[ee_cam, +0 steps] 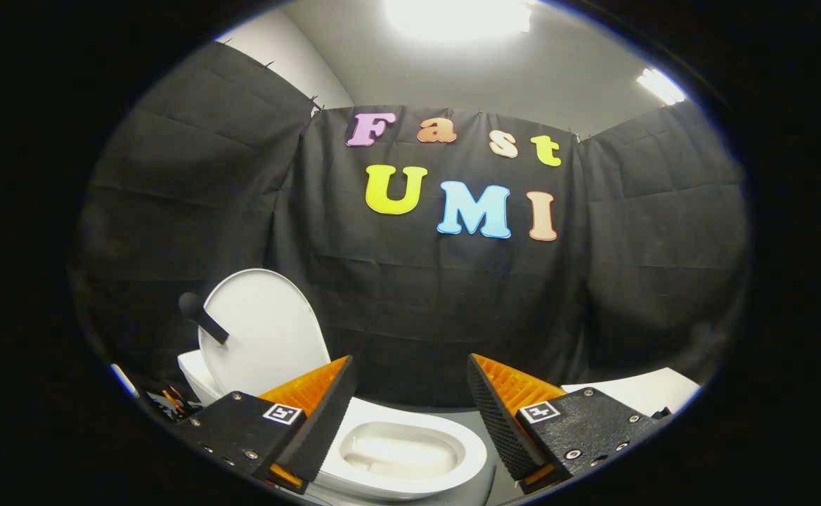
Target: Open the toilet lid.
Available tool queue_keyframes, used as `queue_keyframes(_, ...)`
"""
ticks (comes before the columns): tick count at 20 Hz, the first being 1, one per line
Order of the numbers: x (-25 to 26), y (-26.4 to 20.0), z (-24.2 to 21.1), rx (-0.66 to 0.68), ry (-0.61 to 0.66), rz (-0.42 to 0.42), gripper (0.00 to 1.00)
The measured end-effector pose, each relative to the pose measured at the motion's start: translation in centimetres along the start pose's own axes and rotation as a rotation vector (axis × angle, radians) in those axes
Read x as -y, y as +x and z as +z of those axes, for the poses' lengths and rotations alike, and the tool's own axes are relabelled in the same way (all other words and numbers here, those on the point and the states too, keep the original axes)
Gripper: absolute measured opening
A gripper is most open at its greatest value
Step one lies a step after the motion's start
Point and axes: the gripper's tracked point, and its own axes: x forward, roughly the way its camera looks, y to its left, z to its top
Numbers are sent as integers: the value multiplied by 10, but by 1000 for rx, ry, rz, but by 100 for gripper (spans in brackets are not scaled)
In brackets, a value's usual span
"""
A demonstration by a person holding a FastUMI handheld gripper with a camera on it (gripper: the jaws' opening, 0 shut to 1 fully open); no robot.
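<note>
Bright ceiling lights [456, 15] glare overhead; fisheye bends the edges.

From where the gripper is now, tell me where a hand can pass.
The gripper is open with nothing between its fingers; the toilet bowl lies open below that gap. The raised lid and its black handle crowd the left. A white surface borders the right.

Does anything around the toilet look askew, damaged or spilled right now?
Nothing stands out. The toilet lid stands raised above the bowl, which looks clean. A dark handle juts from the lid's edge. The gripper is open, fingers apart with nothing between them, just above the bowl.
</note>
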Motion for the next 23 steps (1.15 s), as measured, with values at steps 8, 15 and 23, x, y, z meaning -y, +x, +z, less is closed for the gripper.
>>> queue_keyframes(8,31,-13,-23,5,43,-84,95)
queue_keyframes(15,37,-20,-25,-3,37,-84,95)
queue_keyframes(23,39,-23,-29,-8,52,-74,95)
